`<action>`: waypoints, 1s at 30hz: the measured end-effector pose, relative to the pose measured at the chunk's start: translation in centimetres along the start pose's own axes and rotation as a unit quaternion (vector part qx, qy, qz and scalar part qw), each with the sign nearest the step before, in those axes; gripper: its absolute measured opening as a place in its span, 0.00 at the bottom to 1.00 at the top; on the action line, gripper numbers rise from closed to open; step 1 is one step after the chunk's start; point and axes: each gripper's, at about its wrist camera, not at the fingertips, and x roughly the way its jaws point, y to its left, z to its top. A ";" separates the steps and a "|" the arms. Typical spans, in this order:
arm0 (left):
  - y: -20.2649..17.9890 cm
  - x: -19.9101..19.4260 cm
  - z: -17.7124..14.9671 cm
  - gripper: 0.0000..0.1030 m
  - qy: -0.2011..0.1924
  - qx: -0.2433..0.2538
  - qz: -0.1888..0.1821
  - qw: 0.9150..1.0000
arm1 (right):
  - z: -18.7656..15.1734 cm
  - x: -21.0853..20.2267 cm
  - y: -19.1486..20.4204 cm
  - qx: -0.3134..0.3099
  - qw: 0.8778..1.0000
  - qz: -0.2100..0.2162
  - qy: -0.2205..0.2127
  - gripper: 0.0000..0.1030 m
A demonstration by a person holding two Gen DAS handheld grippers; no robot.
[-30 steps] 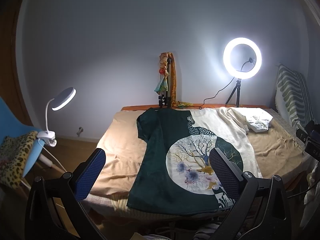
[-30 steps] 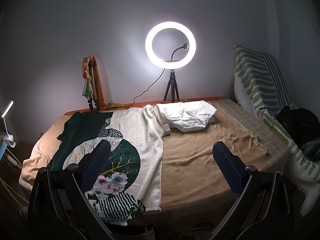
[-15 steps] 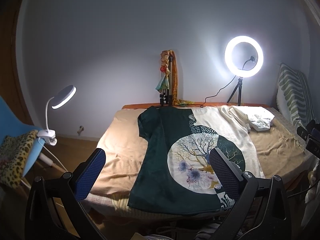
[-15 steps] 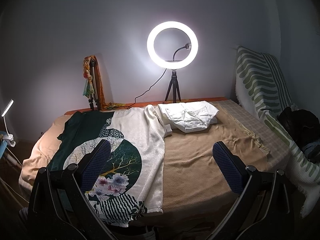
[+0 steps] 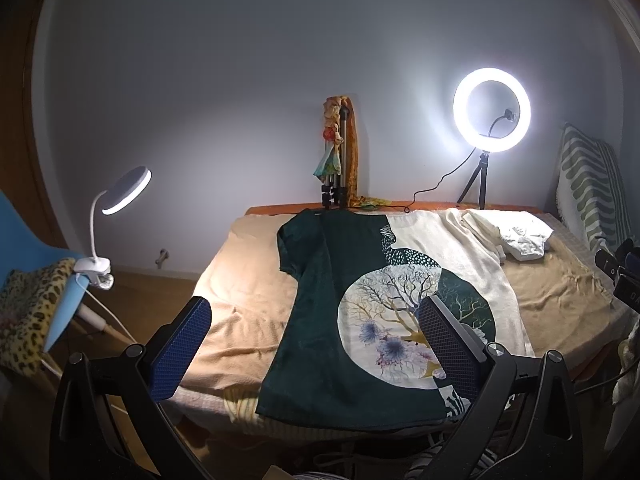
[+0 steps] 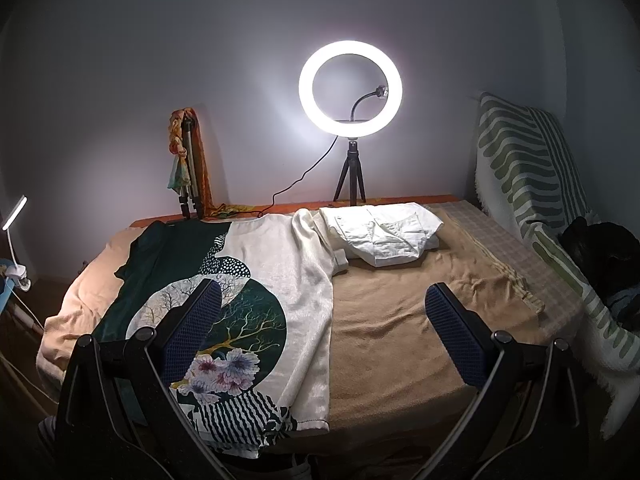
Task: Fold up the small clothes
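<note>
On the bed (image 6: 400, 320), a green-and-cream printed shirt (image 5: 360, 300) lies flat, ahead of both grippers.
Left gripper (image 5: 316, 344) fingers spread wide, empty, the shirt at 12 o'clock between them. Right gripper (image 6: 320, 332) equally wide, empty; shirt at 10 o'clock. Folded white garment (image 6: 384, 236) at 12 o'clock, ring light (image 6: 350, 88) behind it, desk lamp (image 5: 124, 188) at 9 o'clock.

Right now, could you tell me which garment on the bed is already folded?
The white garment by the ring light; the printed green-and-cream T-shirt lies spread flat.
</note>
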 end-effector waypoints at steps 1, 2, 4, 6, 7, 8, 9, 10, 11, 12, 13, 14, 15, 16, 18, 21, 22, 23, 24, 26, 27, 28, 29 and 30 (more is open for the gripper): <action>0.0 0.2 0.0 1.00 0.001 0.000 0.000 1.000 | 0.1 0.2 0.1 -0.003 1.000 0.001 0.001 1.00; 0.0 0.3 0.0 1.00 0.001 0.000 0.000 1.000 | 0.3 0.5 0.2 -0.005 1.000 0.002 0.001 1.00; 0.2 0.7 -0.1 1.00 0.002 -0.001 -0.003 1.000 | 0.7 1.1 0.4 -0.011 1.000 0.006 0.001 1.00; 0.6 1.1 -0.3 1.00 0.001 -0.003 -0.005 1.000 | 1.3 1.9 0.6 -0.018 1.000 0.019 -0.001 1.00; 0.9 1.3 -0.4 1.00 -0.001 -0.004 -0.009 1.000 | 1.7 2.2 0.7 -0.020 0.999 0.026 -0.002 1.00; 1.3 1.5 -0.6 1.00 -0.003 -0.007 -0.013 1.000 | 2.2 2.7 0.7 -0.021 0.999 0.034 -0.001 1.00; 1.9 1.8 -0.8 1.00 -0.005 -0.012 -0.018 1.000 | 2.7 3.1 0.8 -0.021 0.999 0.043 0.000 1.00; 2.6 2.1 -1.1 0.99 -0.004 -0.018 -0.022 1.000 | 3.2 3.5 1.0 -0.023 0.998 0.053 0.001 1.00; 3.2 2.6 -1.4 0.98 -0.001 -0.024 -0.024 0.999 | 3.9 3.9 1.3 -0.025 0.998 0.066 0.000 1.00; 4.0 3.1 -1.7 0.95 0.005 -0.031 -0.026 0.999 | 4.5 4.3 1.6 -0.028 0.997 0.075 0.001 1.00; 4.7 3.6 -2.1 0.90 0.013 -0.038 -0.028 0.999 | 5.2 4.8 2.0 -0.031 0.996 0.085 0.002 1.00; 5.4 4.2 -2.5 0.88 0.022 -0.045 -0.030 0.998 | 5.8 5.4 2.6 -0.034 0.995 0.098 0.003 1.00; 6.2 4.9 -3.0 0.86 0.034 -0.054 -0.034 0.997 | 6.4 6.0 3.0 -0.035 0.993 0.111 0.008 1.00; 6.8 5.4 -3.4 0.84 0.043 -0.061 -0.040 0.996 | 7.0 6.6 3.8 -0.037 0.992 0.124 0.012 1.00; 7.5 6.5 -4.4 0.78 0.063 -0.073 -0.059 0.994 | 8.1 7.9 5.4 -0.043 0.988 0.149 0.021 1.00; 8.0 8.1 -6.1 0.68 0.094 -0.085 -0.077 0.989 | 9.4 9.7 8.4 -0.058 0.980 0.186 0.034 0.98; 8.1 8.7 -6.7 0.64 0.104 -0.089 -0.083 0.987 | 9.6 10.3 9.4 -0.063 0.977 0.198 0.040 0.96; 8.1 9.3 -7.3 0.62 0.114 -0.093 -0.086 0.985 | 9.8 11.0 10.5 -0.065 0.974 0.213 0.047 0.96; 8.2 9.8 -7.9 0.60 0.124 -0.099 -0.091 0.983 | 10.0 11.8 11.6 -0.066 0.970 0.226 0.056 0.95; 8.3 10.8 -8.8 0.58 0.138 -0.109 -0.097 0.980 | 10.1 13.4 13.9 -0.065 0.964 0.248 0.075 0.93; 8.4 11.2 -9.2 0.57 0.144 -0.112 -0.098 0.978 | 10.1 14.2 15.1 -0.066 0.960 0.257 0.084 0.92; 8.5 11.5 -9.5 0.56 0.148 -0.114 -0.099 0.977 | 10.1 14.8 16.2 -0.067 0.958 0.264 0.091 0.90; 8.6 11.8 -9.8 0.56 0.151 -0.113 -0.100 0.977 | 10.0 15.6 17.3 -0.067 0.955 0.271 0.099 0.89; 8.6 12.2 -10.1 0.56 0.155 -0.112 -0.101 0.976 | 10.0 16.5 18.5 -0.067 0.951 0.281 0.108 0.89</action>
